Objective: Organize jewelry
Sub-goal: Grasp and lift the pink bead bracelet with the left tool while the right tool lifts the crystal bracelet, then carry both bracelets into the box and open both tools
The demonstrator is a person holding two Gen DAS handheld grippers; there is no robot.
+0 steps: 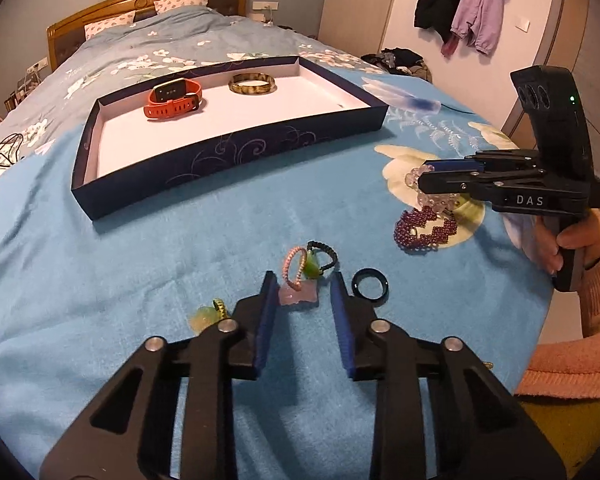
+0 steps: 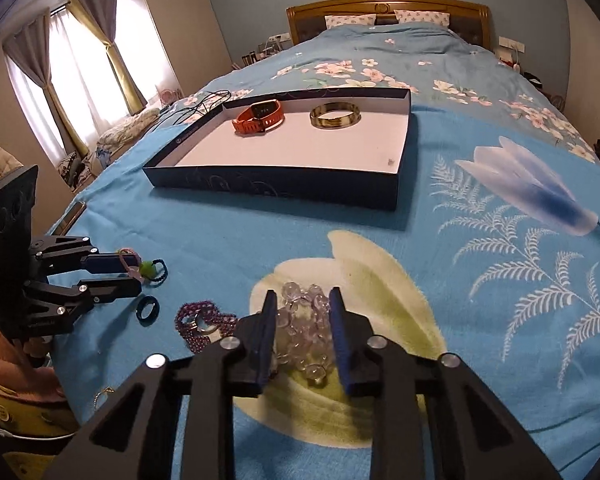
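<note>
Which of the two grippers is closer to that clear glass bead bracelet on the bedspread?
The right gripper: its fingers straddle the clear bead bracelet. The left gripper is off to the side, over a pink pendant, past the purple bracelet.

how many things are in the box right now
2: an orange watch at the far left of the box and a mottled bangle to its right; the rest of the jewelry lies on the bedspread.

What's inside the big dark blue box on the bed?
The shallow dark blue box holds an orange strap watch and a mottled yellow-brown bangle. Its near wall hides a strip of the white floor.
</note>
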